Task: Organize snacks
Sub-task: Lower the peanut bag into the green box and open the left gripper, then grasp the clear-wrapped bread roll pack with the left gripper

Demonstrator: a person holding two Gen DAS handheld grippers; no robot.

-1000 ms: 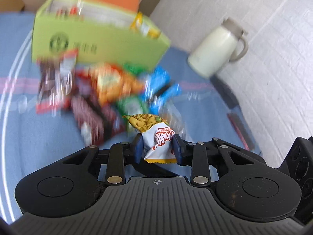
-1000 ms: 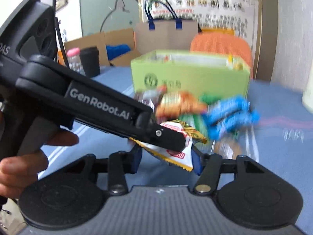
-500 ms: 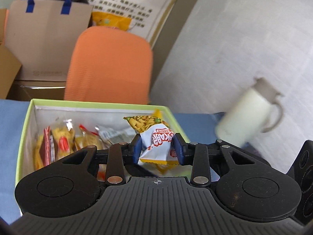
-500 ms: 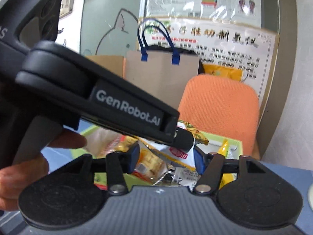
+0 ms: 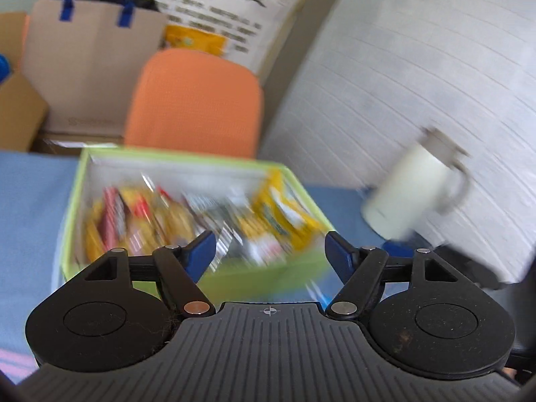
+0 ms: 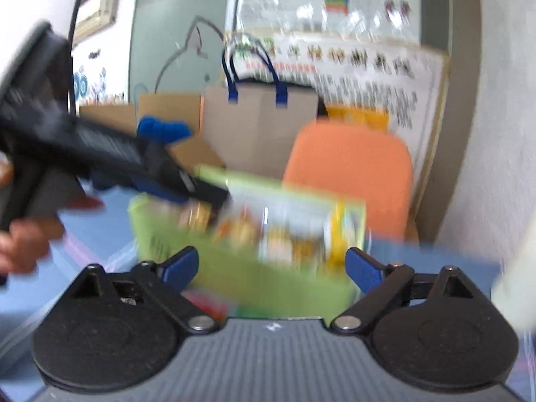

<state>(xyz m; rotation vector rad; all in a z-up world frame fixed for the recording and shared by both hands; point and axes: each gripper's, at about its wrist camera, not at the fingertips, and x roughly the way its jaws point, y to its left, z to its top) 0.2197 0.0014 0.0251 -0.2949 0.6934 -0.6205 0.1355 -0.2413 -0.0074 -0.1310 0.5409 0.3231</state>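
A light green box (image 5: 75,201) stands on the blue tablecloth and holds several snack packets (image 5: 174,214), blurred by motion. My left gripper (image 5: 269,251) is open and empty just in front of the box. My right gripper (image 6: 271,264) is open and empty, also facing the box (image 6: 234,278). In the right wrist view the left gripper (image 6: 201,187) reaches over the box's left side, held by a hand (image 6: 23,238).
A cream jug (image 5: 415,187) stands on the table to the right of the box. An orange chair (image 5: 194,100) sits behind the box, with a paper bag (image 5: 87,67) and cardboard boxes beyond it. A white wall is on the right.
My left gripper has opened and let go of the white and yellow snack packet; it no longer shows between the fingers. Both views are blurred by motion.
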